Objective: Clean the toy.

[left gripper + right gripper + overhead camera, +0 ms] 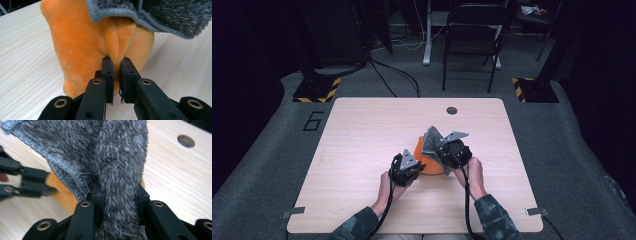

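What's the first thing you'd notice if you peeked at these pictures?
The bright orange cloth in the middle of the pale wooden table jumps out first; the left tongs pinch a fold of it. Right beside it, a fuzzy grey cloth drapes over the orange one, bunched between the right tongs. Farther back, a small round hole sits near the table's far edge.

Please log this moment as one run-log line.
left gripper: shut on orange cloth | right gripper: shut on grey fleece cloth | grey draped over orange | wooden table
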A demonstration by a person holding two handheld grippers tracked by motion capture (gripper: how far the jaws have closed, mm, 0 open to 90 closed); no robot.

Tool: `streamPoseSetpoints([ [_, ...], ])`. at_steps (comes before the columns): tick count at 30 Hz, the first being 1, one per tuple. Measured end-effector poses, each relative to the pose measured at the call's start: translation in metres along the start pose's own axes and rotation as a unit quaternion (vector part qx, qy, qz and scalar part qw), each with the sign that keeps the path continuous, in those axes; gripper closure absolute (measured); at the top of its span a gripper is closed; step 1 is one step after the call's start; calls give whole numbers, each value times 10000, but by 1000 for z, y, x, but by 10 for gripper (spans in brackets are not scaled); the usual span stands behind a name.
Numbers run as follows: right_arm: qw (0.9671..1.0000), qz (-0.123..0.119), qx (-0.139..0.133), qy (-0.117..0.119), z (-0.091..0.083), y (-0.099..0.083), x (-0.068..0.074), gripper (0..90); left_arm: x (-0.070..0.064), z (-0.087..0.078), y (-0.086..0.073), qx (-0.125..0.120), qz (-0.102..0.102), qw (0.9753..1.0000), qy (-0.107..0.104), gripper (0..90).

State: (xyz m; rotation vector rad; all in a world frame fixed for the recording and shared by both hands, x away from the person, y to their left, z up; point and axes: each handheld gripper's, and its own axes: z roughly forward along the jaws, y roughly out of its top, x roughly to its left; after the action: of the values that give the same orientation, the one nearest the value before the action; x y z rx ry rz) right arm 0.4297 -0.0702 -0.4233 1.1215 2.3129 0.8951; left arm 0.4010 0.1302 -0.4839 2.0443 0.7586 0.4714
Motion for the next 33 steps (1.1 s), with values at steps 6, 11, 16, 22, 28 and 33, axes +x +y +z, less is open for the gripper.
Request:
streamPoseSetpoints([
  [6,9993,275,221,77,8,-10,-19,692,3,1,-2,41,-64,10000,-16,832],
  [11,9983,394,420,49,15,-18,-29,691,5,3,-4,66,-70,10000,-23,832],
  [16,9972,430,613,-85,20,-24,-35,691,7,3,-5,62,-92,9999,-7,831],
  [22,9934,564,978,-203,37,-39,-46,691,9,3,-7,96,-127,9999,-49,831],
  [28,9893,698,1269,-181,53,-50,-52,690,10,2,-8,78,-136,9999,-62,830],
  [33,9914,652,1097,-299,43,-46,-56,696,12,2,-9,84,-142,9998,-76,830],
])
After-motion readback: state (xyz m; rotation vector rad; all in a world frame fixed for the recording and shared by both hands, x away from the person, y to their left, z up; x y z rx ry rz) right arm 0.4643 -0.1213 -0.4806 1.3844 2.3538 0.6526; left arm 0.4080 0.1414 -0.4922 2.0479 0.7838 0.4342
